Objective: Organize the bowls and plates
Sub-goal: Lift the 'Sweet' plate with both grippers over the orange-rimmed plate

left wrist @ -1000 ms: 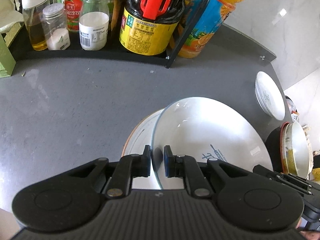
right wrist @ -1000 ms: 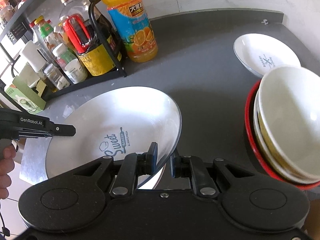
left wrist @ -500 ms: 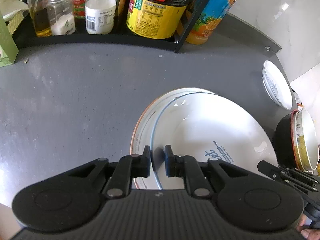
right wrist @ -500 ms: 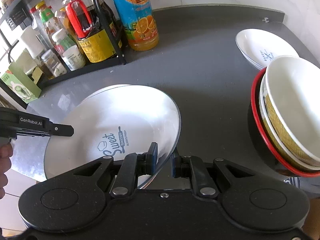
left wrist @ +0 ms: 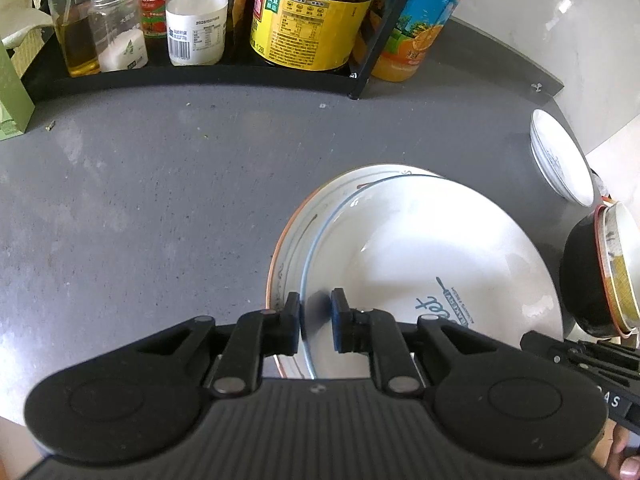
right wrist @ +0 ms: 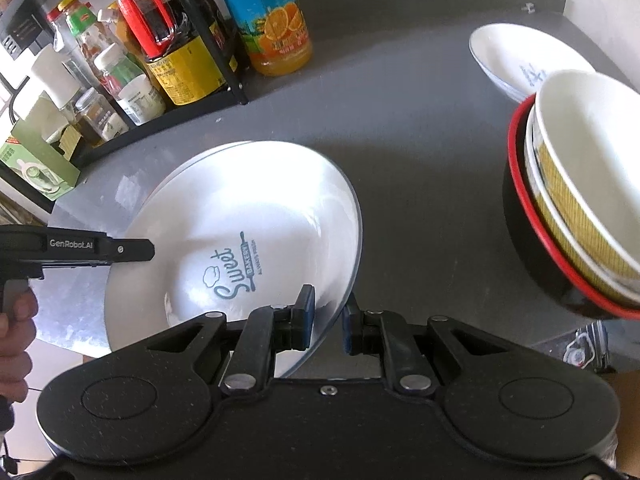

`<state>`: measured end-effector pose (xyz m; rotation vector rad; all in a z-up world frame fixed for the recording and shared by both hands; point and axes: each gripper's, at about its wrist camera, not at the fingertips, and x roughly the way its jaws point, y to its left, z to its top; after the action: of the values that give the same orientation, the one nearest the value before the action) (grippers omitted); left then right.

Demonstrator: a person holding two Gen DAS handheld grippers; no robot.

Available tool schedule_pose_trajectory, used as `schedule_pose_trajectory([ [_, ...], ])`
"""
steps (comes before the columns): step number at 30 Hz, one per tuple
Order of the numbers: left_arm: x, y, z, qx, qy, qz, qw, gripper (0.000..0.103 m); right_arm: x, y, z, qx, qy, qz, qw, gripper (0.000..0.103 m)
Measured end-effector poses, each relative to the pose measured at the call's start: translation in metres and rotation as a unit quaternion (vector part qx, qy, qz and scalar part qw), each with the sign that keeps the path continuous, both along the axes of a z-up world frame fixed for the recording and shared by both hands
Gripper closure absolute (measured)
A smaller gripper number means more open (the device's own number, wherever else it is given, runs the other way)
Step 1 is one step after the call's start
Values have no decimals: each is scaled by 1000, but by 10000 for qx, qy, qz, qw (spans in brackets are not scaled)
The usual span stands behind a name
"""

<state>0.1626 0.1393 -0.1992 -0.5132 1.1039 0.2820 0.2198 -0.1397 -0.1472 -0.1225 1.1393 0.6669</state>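
A white plate [left wrist: 420,264] printed "Sweet Bakery" [right wrist: 248,216] lies nearly flat over a second plate with an orange rim [left wrist: 290,240], whose edge peeks out at the far left [right wrist: 188,162]. My left gripper [left wrist: 316,326] is shut on the white plate's near-left rim. My right gripper [right wrist: 326,322] is shut on the opposite rim. Each gripper's black body shows at the edge of the other's view. Whether the white plate rests on the lower one I cannot tell.
A stack of bowls [right wrist: 580,184] in a black, red-rimmed bowl stands close on the right [left wrist: 612,264]. A small white dish [right wrist: 516,56] lies behind it. A black rack of bottles [left wrist: 200,76], an orange juice bottle [right wrist: 268,20] and a green box [right wrist: 36,164] line the back.
Both grippers have carried the white plate down and forward over the orange-rimmed plate, so it now covers most of it. Both still hold its rim.
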Motion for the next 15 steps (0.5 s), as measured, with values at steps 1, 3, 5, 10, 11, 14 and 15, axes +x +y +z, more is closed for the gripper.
schedule_pose_trajectory([
  [1,0,1,-1,-4,-6,4,10000,89,0,-1,0,1,28,4,10000,88],
  [3,-1,3,-1,-22,-34,20,10000,89,-2,-2,2,3,30,27,10000,87],
  [5,-1,3,-1,-21,-55,33,10000,89,-1,-4,6,66,139,32,9999,84],
  [10,-1,3,-2,15,-109,48,9999,89,-1,-7,6,61,148,110,9998,88],
  [11,-2,3,-2,16,-106,56,9999,89,-1,-6,5,53,110,143,9998,88],
  [14,0,4,-2,19,-75,39,10000,89,-2,-3,5,-1,40,161,9999,88],
  [15,1,5,-2,-8,-51,45,10000,89,-2,-2,5,4,56,113,9999,89],
])
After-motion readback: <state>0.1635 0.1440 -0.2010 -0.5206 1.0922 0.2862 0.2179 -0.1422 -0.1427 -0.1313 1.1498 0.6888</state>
